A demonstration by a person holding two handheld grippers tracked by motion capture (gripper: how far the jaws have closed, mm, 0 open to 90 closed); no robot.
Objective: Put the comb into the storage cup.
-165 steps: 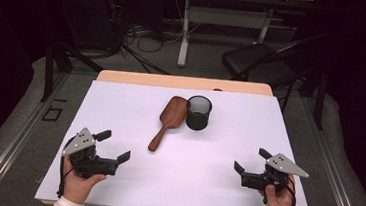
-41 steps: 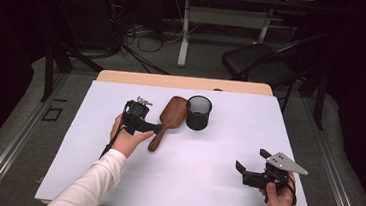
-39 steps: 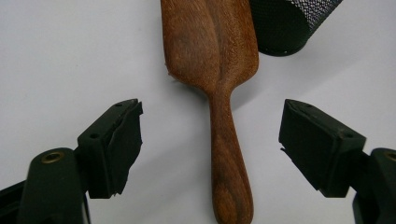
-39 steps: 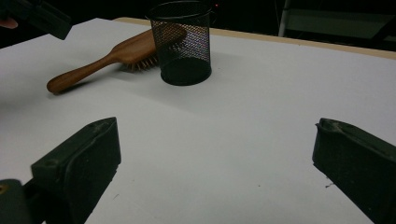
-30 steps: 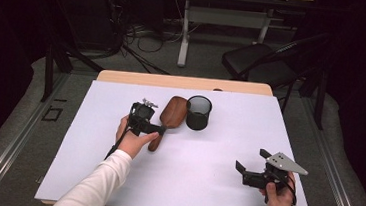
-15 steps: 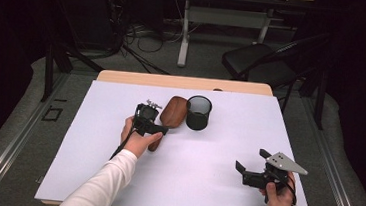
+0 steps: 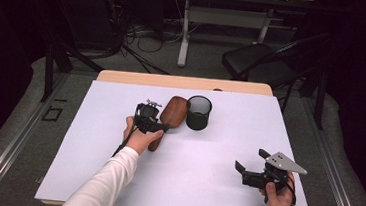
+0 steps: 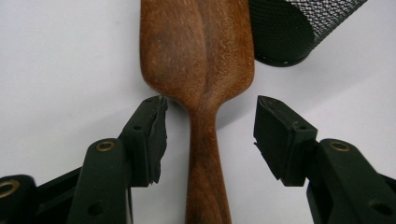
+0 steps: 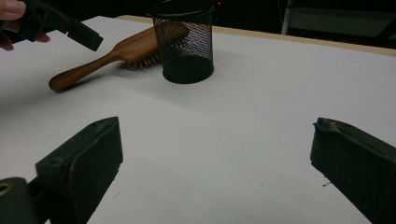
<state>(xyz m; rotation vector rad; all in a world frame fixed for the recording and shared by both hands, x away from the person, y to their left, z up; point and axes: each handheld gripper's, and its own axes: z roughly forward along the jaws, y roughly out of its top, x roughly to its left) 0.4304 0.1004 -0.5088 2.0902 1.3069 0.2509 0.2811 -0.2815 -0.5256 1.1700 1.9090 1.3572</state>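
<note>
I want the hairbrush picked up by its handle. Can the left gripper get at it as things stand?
Probably yes: the left gripper straddles the hairbrush at its neck, jaws just closing, pads not yet touching. The mesh cup stands clear.

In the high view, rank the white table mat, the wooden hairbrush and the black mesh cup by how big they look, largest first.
1. White table mat, by far the largest.
2. Wooden hairbrush, longer than the cup, though the left gripper covers part of its handle.
3. Black mesh cup, smallest.
</note>
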